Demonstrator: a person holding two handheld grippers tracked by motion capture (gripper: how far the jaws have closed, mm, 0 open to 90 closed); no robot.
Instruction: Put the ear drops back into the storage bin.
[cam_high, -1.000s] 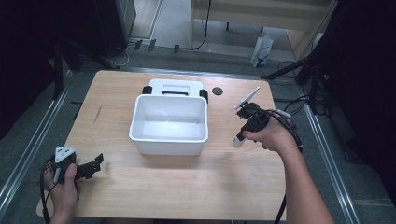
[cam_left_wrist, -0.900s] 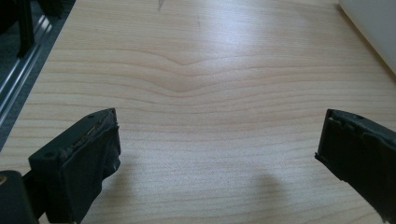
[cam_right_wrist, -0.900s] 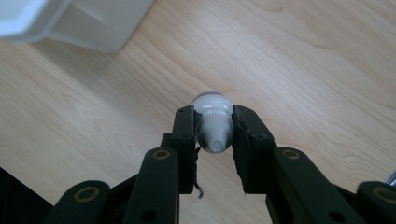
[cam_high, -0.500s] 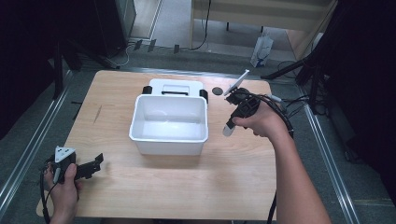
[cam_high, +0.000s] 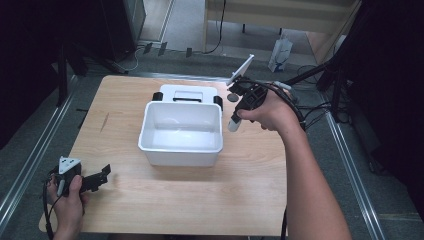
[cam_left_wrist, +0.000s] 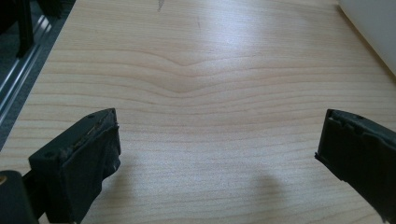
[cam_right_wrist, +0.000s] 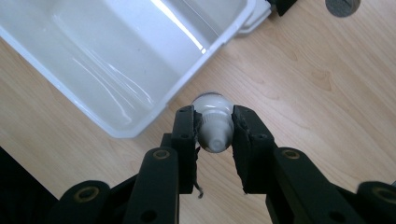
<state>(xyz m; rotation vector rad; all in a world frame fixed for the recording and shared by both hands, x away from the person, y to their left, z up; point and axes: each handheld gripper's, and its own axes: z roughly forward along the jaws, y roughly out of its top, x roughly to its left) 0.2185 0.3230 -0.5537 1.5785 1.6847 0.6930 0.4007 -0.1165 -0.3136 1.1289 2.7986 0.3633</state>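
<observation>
White tube clamped, just beside the tub.

My right gripper (cam_right_wrist: 214, 122) grips a white tube (cam_right_wrist: 213, 127) – a squeeze tube, I think – above the table (cam_high: 250, 190), right of the white tub (cam_high: 181, 131). My left gripper (cam_left_wrist: 217, 140) rests low, jaws wide apart – holding nothing.

The worktop (cam_high: 240, 200) is pale wood with wavy brown grain. On it a white tub (cam_high: 181, 131) shows glossy streaks inside, and behind it sits a white lid (cam_high: 188, 93) with black clips. The right gripper (cam_right_wrist: 214, 128) is black, its fingers (cam_right_wrist: 186, 135) around a white bottle (cam_right_wrist: 214, 122). The left gripper (cam_high: 85, 179) is black under a grey plate (cam_high: 68, 163). A dark grey disc (cam_right_wrist: 342, 6) lies on the wood.
</observation>
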